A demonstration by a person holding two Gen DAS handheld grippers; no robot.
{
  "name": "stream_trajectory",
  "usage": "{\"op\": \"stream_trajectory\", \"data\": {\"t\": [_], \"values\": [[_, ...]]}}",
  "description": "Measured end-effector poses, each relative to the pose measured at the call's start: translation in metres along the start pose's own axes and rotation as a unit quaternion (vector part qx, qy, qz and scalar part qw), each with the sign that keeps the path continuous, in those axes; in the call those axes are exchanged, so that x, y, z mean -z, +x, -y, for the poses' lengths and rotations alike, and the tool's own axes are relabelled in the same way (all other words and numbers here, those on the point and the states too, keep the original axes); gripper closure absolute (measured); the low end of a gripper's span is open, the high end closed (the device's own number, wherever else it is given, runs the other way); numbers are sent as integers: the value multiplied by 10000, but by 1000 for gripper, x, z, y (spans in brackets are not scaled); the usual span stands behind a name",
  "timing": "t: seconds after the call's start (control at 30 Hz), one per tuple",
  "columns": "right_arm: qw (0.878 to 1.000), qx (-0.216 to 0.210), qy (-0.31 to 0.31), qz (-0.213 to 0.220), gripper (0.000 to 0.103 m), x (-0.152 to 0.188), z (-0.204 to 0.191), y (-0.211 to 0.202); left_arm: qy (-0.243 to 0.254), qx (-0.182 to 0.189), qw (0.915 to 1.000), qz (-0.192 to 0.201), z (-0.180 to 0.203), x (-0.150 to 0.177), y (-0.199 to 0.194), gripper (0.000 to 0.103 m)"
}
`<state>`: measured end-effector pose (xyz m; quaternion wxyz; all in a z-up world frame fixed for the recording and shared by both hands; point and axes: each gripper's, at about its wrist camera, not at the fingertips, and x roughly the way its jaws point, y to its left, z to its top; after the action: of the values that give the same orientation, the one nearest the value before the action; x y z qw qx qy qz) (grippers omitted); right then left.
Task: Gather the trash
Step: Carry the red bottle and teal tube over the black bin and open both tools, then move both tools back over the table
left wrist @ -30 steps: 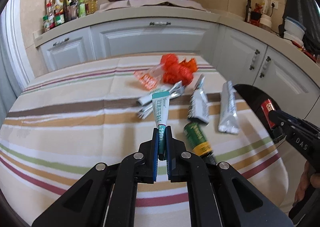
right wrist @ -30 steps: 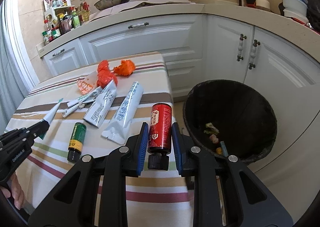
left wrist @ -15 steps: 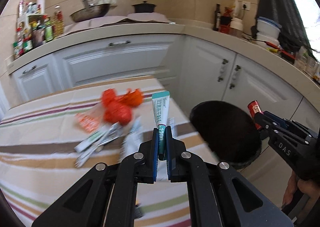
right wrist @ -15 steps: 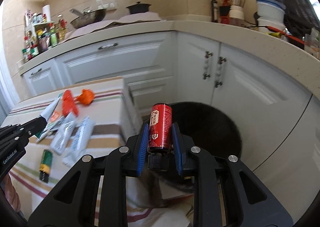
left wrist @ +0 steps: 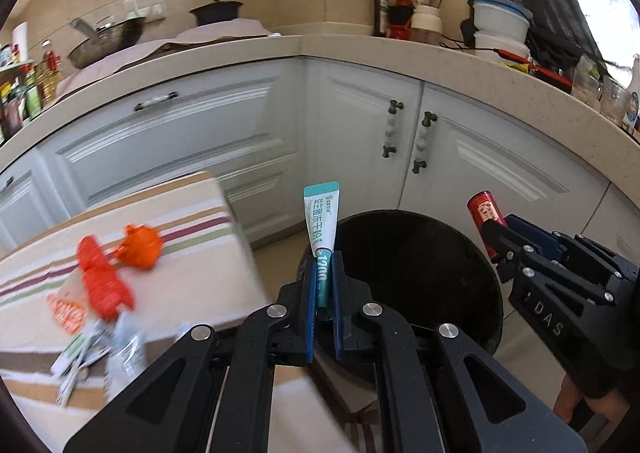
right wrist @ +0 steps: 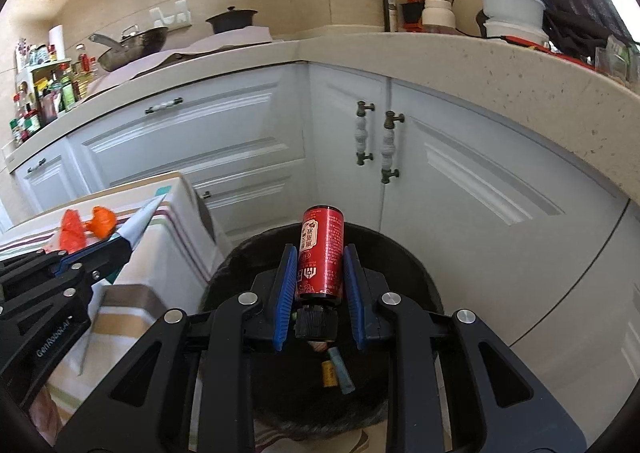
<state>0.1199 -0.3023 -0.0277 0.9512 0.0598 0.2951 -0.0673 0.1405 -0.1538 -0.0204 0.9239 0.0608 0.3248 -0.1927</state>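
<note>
Right wrist view shows the right gripper [right wrist: 320, 273] clamped on a red can [right wrist: 322, 253] above the black bin [right wrist: 404, 265], while the left gripper [left wrist: 322, 285] pinches a teal tube [left wrist: 321, 229] near the bin's left rim.

The striped tablecloth [left wrist: 192, 281] carries orange plastic scraps [left wrist: 120, 265] and blurred wrappers [left wrist: 100, 349]; the bin [left wrist: 460, 253] stands beside it.

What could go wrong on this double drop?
1. The left tool holds the toothpaste tube over the near rim of the black trash bin; released now, it may land outside.
2. The right tool holds the red bottle over the opening; it could bounce out.
</note>
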Motion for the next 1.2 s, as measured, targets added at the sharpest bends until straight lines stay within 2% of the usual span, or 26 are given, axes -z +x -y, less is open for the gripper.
{"op": "stream_trajectory", "data": {"t": [0.17,0.23,0.3,0.4,0.77,1.0,1.2], "values": [[10000,70,54,-27,78,-4,13,21,60,38,9999,-117,14,-8,28,92],[9998,123,126,-42,67,-5,19,27,58,17,9998,-176,16,-9,36,89],[9997,145,175,-24,65,-4,21,28,46,-17,9998,-204,16,-9,38,71],[9997,169,167,-19,65,-3,21,26,-65,-76,9998,-194,10,-6,34,61],[9998,-78,165,-8,64,7,-12,-7,-255,-340,9990,-120,-18,12,-15,51],[9991,-432,29,-23,63,19,-52,-33,-588,-674,9959,-138,-59,39,-55,50],[9969,-762,-180,-109,63,33,-90,-49,-937,-1053,9899,-140,-98,64,-88,50]]}}
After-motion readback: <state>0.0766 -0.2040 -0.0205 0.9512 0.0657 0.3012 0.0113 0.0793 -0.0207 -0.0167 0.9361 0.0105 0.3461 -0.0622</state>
